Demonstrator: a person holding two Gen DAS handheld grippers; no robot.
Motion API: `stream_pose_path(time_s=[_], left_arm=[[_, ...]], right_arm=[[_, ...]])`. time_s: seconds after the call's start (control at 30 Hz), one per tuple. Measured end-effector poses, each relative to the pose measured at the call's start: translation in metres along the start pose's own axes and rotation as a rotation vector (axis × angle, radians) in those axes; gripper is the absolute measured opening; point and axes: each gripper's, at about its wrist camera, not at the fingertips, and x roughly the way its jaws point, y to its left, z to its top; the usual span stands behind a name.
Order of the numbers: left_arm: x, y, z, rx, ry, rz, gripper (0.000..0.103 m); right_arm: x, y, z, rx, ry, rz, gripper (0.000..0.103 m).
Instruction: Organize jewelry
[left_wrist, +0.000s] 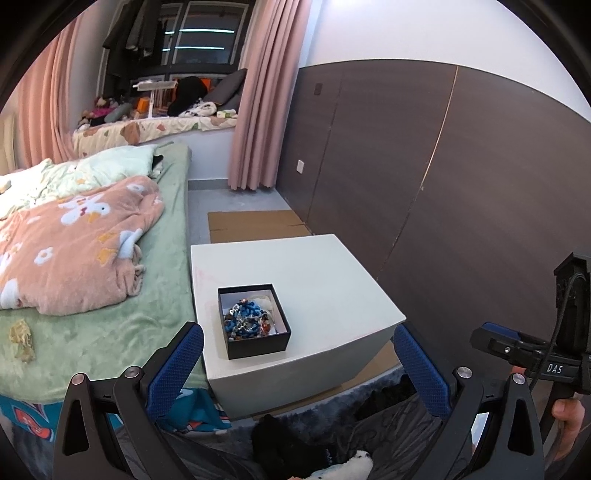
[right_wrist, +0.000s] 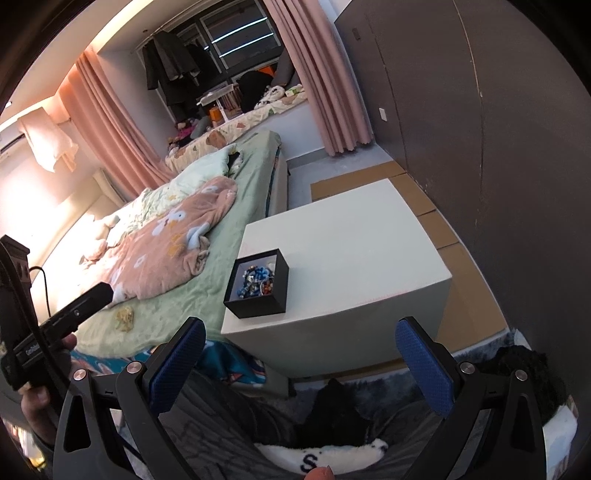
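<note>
A small black box (left_wrist: 253, 321) (right_wrist: 258, 284) stands on a white table (left_wrist: 314, 273) (right_wrist: 351, 240), near its front left corner. The box holds a tangle of jewelry (left_wrist: 247, 317) (right_wrist: 256, 281): blue beads, silver pieces and some orange beads. My left gripper (left_wrist: 299, 354) is open and hangs short of the table's front edge, nothing between its blue-padded fingers (left_wrist: 177, 365). My right gripper (right_wrist: 301, 354) is likewise open, below and in front of the table, with nothing in it. Each gripper shows at the edge of the other's view, held by a hand.
A bed (left_wrist: 110, 325) (right_wrist: 207, 258) with a green sheet and a pink floral blanket (left_wrist: 74, 243) butts against the table's left side. A dark panelled wall (left_wrist: 443, 166) runs along the right. Flat cardboard (left_wrist: 255, 225) lies on the floor behind the table. A dark fluffy rug (right_wrist: 517, 365) lies below.
</note>
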Motion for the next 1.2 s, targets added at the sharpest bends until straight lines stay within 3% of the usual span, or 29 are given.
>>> stream_pose_path(time_s=[1.2], left_arm=[[-0.007, 0.013, 0.0, -0.018, -0.042, -0.039, 0.102]], right_arm=[[0.002, 0.006, -0.005, 0.015, -0.02, -0.013, 0.103]])
